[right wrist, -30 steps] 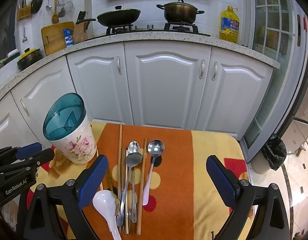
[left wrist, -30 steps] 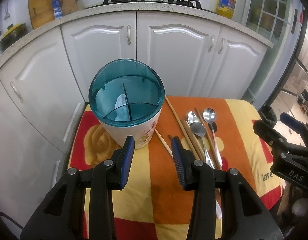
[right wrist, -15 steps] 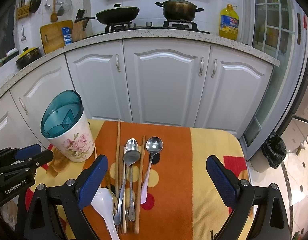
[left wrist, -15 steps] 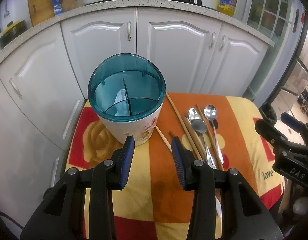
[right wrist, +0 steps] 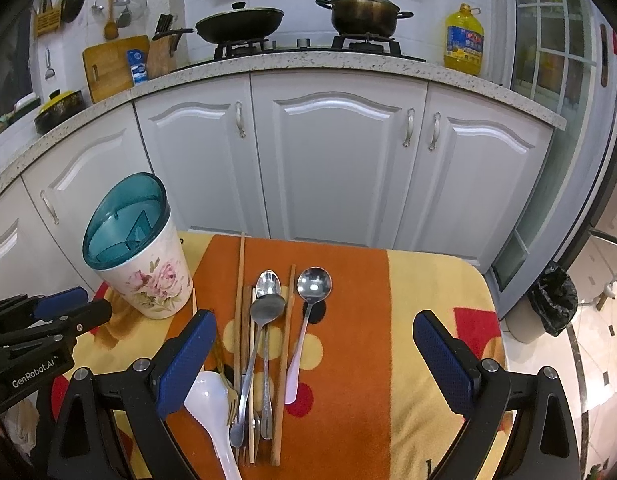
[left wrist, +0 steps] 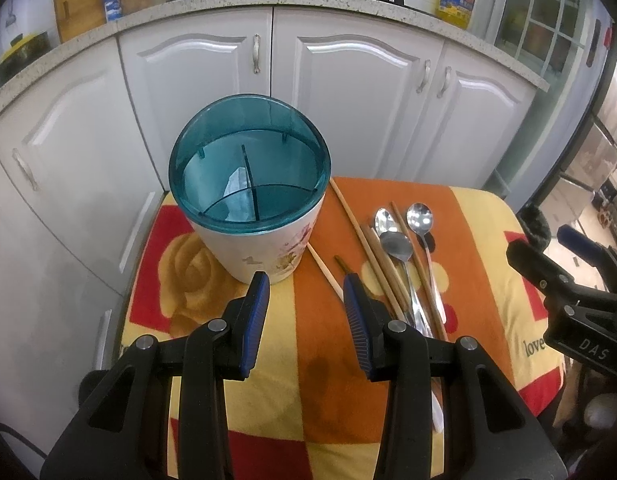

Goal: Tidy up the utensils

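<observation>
Work surface: a small table covered by a towel [right wrist: 428,300] patterned in orange, yellow and red. It stands in front of white kitchen cabinets [right wrist: 340,160] under a speckled countertop [right wrist: 348,60]. On the counter are a gas hob with a wok [right wrist: 240,24] and a lidded pot [right wrist: 364,14], a yellow oil bottle [right wrist: 463,40], a cutting board [right wrist: 112,64] and a knife block [right wrist: 162,50]. A bin lined with a black bag [right wrist: 552,300] stands on the tiled floor at right.

Utensil holder [left wrist: 250,188]: a white, flower-printed cylinder with a teal divided insert, upright at the towel's far left corner; its compartments appear empty.

Utensils: lying loose on the orange stripe beside the holder, roughly parallel. They comprise wooden chopsticks [right wrist: 240,292], three metal spoons [right wrist: 313,286], a white plastic spoon [right wrist: 206,400] and a fork [right wrist: 231,396].

Left gripper [left wrist: 304,284]: jaws parted moderately with nothing between them, poised just in front of the holder's base.

Right gripper [right wrist: 314,338]: jaws spread wide and empty, above the utensils' handles.

Obscured: the utensil handles overlap and are partly covered by the right gripper's left finger, so the chopstick count cannot be told. Lettering on the towel is cut off.
</observation>
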`<state>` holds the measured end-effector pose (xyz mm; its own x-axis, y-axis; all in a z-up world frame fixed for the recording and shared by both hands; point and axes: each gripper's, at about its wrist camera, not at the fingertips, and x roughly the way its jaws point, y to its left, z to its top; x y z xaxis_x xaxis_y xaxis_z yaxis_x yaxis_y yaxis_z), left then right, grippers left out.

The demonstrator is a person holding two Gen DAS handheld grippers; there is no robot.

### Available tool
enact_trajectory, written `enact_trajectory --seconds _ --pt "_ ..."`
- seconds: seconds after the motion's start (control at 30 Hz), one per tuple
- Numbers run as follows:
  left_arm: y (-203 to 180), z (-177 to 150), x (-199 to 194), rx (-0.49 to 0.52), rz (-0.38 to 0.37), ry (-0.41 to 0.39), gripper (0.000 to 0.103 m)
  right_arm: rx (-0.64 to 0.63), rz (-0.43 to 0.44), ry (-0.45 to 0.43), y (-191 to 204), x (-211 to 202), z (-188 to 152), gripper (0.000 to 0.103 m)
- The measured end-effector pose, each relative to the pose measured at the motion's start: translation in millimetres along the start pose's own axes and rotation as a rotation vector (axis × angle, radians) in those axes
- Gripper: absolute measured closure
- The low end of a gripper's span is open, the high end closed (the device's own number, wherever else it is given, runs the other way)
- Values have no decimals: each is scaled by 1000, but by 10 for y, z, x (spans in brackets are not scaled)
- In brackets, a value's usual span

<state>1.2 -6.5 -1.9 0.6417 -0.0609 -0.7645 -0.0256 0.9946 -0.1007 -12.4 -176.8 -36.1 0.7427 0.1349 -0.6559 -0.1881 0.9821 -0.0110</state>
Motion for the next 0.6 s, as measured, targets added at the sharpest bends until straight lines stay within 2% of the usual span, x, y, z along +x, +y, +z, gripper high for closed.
enact_trajectory --seconds 0.6 --pt "-19 -23 6 11 -1 5 65 -4 2 8 14 13 -14 5"
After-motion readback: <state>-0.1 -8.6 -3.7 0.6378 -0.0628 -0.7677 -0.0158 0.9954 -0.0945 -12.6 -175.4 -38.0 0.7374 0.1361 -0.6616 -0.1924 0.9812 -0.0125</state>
